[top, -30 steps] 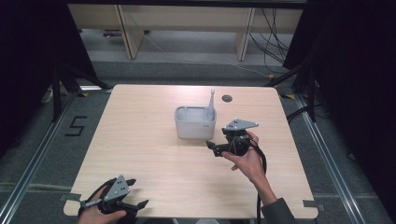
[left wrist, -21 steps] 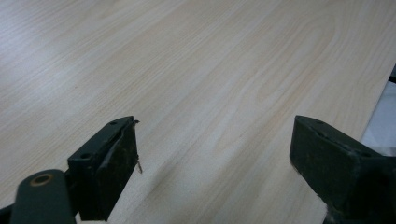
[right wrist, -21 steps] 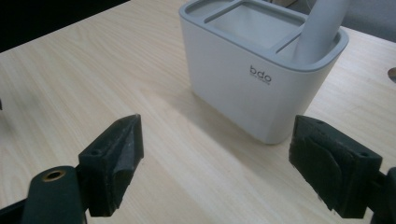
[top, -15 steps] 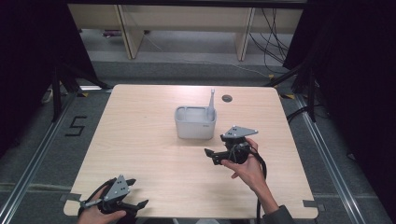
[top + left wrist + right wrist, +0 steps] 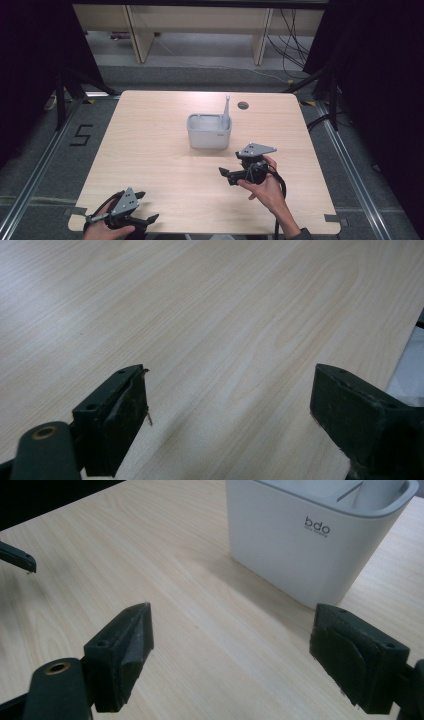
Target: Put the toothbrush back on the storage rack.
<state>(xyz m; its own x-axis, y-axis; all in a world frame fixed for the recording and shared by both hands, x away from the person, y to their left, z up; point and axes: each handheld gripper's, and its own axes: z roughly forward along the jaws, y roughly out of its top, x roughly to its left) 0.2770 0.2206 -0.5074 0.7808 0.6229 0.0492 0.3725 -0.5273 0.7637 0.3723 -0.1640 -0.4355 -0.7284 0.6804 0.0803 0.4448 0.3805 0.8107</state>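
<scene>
The white holder [image 5: 305,545] reads "bdo"; the floor [image 5: 60,165] bears a "5".

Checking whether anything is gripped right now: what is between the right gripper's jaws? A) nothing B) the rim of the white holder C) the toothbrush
A: the right gripper has its jaws wide apart over bare table, short of the white holder.

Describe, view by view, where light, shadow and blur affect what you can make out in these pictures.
High view: the wooden table is evenly lit, its surroundings fall to near black. Right gripper view: the white holder casts a soft shadow toward the camera; its "bdo" print reads clearly, the near jaws look soft. Left gripper view: pale glare washes the upper left wood grain.
</scene>
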